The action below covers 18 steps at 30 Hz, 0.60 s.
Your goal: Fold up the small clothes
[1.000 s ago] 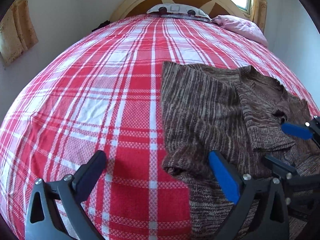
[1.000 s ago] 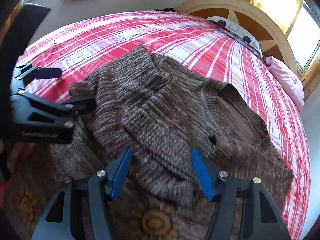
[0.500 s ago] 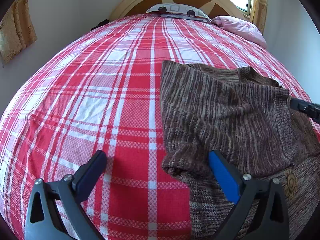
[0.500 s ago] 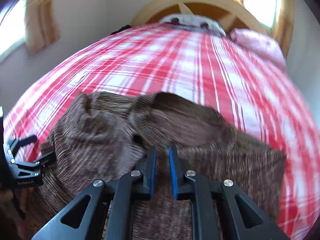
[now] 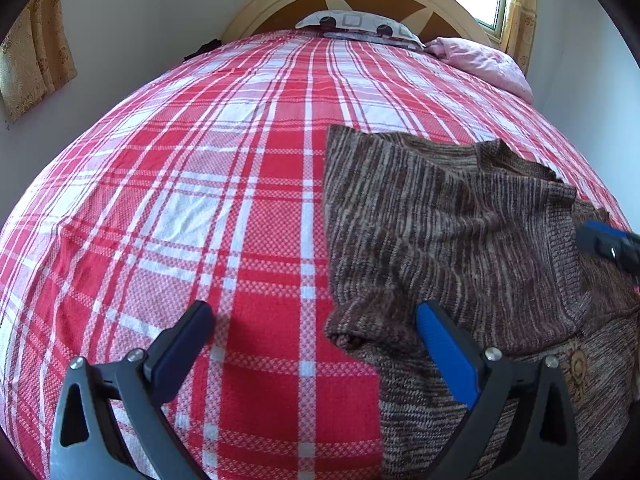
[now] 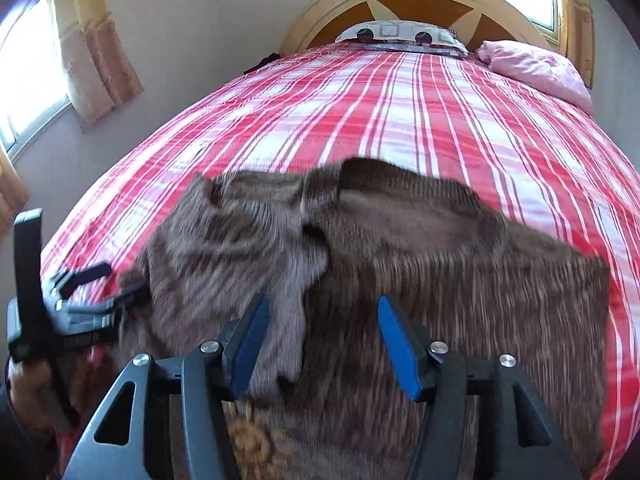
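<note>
Sweater (image 5: 440, 232) fuzzy brown knit; bedspread (image 5: 200, 200) woven checked cloth, matt.

Bed (image 5: 240, 184), red-white plaid cover. Brown knit sweater (image 5: 440, 224) near foot edge; patterned pillow (image 5: 356, 26), pink pillow (image 5: 480, 60) at headboard.

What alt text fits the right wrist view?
The right gripper, jaws opening with nothing pinched, hangs over a brown sweater on a red plaid bed. The left gripper is at the sweater's left edge.
</note>
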Each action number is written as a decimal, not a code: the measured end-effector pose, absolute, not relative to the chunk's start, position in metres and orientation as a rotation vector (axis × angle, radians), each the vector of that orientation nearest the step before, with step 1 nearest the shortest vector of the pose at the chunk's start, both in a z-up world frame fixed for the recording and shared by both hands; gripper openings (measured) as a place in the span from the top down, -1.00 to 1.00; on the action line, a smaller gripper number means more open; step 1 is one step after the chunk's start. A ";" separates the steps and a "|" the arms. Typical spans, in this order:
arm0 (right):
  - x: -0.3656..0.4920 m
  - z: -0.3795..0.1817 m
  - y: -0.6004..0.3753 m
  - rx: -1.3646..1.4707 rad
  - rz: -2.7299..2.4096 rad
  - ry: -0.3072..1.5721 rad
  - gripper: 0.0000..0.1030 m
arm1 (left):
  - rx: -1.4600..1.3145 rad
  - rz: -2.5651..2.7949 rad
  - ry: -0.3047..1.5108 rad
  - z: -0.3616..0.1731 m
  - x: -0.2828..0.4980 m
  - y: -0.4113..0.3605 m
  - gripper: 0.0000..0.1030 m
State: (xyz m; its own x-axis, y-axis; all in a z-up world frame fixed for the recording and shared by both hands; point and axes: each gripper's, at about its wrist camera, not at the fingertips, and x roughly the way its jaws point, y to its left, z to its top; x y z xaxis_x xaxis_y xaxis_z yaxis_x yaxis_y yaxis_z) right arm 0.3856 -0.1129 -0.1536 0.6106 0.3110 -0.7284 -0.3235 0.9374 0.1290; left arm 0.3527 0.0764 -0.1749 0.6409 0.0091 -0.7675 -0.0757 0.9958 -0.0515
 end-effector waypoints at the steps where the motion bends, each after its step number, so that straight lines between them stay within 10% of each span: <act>1: 0.394 -0.154 -0.112 -0.010 0.367 0.846 -0.13 | -0.084 0.048 0.874 -0.175 0.353 0.077 -1.00; 2: 0.405 -0.155 -0.110 -0.022 0.353 0.863 -0.07 | -0.088 0.047 0.875 -0.175 0.353 0.077 -1.00; 5: 0.433 -0.159 -0.108 -0.020 0.322 0.907 0.93 | -0.089 0.046 0.876 -0.175 0.353 0.077 -1.00; 18: 0.389 -0.156 -0.147 0.173 0.387 0.887 0.89 | -0.077 0.047 0.877 -0.176 0.354 0.077 -1.00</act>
